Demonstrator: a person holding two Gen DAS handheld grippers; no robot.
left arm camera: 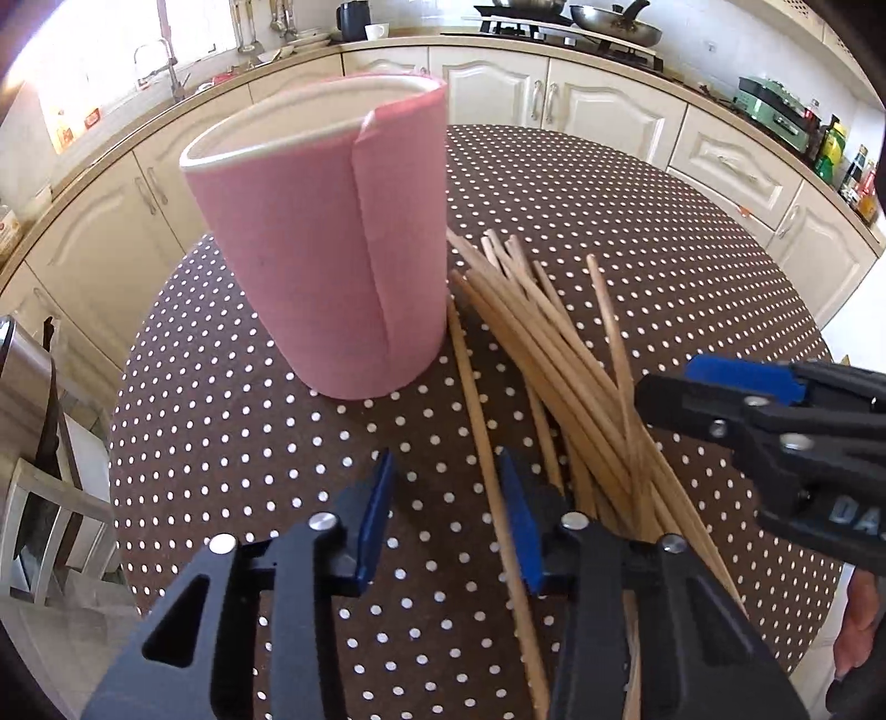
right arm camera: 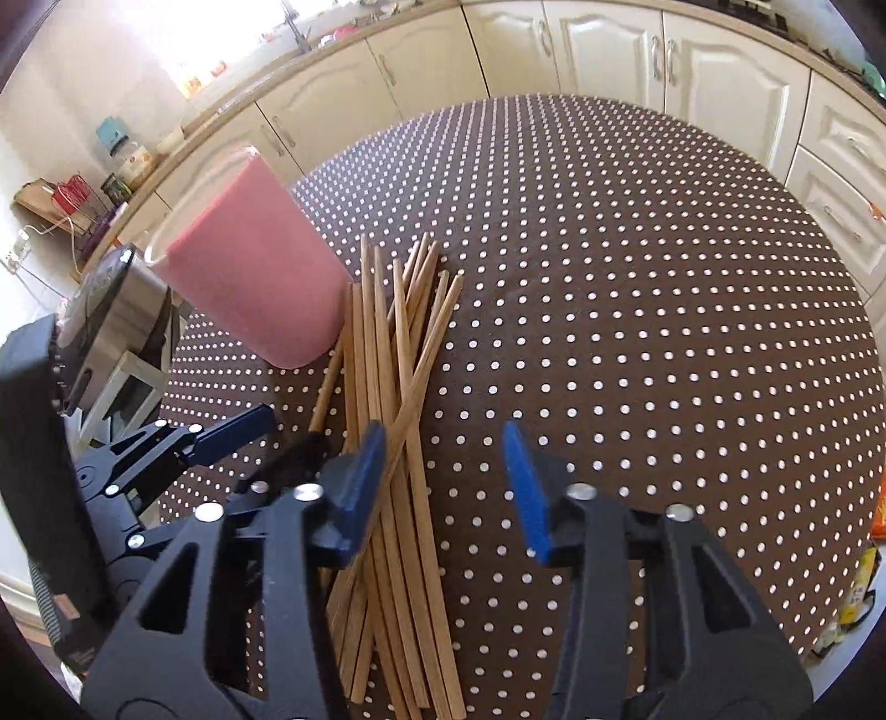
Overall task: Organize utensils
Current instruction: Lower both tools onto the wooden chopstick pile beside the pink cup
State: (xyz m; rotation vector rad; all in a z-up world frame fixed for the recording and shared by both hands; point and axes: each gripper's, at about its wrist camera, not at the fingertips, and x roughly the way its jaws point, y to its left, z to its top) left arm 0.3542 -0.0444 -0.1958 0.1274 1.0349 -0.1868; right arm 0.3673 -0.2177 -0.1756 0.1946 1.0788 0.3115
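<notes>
A pink cup (left arm camera: 332,249) (right arm camera: 255,288) stands upright on the brown dotted tablecloth (left arm camera: 609,221) (right arm camera: 609,277). Right of it lies a loose pile of wooden chopsticks (left arm camera: 554,343) (right arm camera: 398,343), partly crossed. My left gripper (left arm camera: 448,515) hovers low over the pile's left edge, open, with a single chopstick (left arm camera: 482,443) between its blue pads near the right one. My right gripper (right arm camera: 443,487) is open above the near ends of the pile, and a few sticks run between its pads. Each gripper shows in the other's view: right (left arm camera: 720,387), left (right arm camera: 232,432).
Cream kitchen cabinets (left arm camera: 603,105) curve behind the round table. A steel container (right arm camera: 122,315) and a white chair (left arm camera: 50,526) stand off the table's left side. A stove with a pan (left arm camera: 614,25) is at the back. Packets (right arm camera: 864,576) lie at the right edge.
</notes>
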